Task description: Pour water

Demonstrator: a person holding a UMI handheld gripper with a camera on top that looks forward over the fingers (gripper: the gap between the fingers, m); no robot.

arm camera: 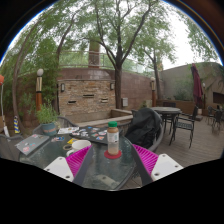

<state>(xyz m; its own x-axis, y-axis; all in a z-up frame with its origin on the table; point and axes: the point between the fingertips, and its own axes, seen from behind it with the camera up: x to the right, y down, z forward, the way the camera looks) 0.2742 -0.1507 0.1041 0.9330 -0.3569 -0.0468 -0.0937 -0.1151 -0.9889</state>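
Patio table (60,140); hand-held gripper (112,160) clamps bottle (113,150).

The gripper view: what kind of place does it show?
Probably an outdoor patio or backyard: tall trees overhead, a stone wall behind, and patio chairs by a table. A bottle stands between the gripper fingers.

I'm looking out over a backyard patio — open sky and tall trees (118,30) overhead, a stone outdoor fireplace (86,95) set against a brick wall (135,88). A round patio table (165,111) with dark chairs (183,125) stands on paving — garden furniture, clearly a home's outdoor seating area.
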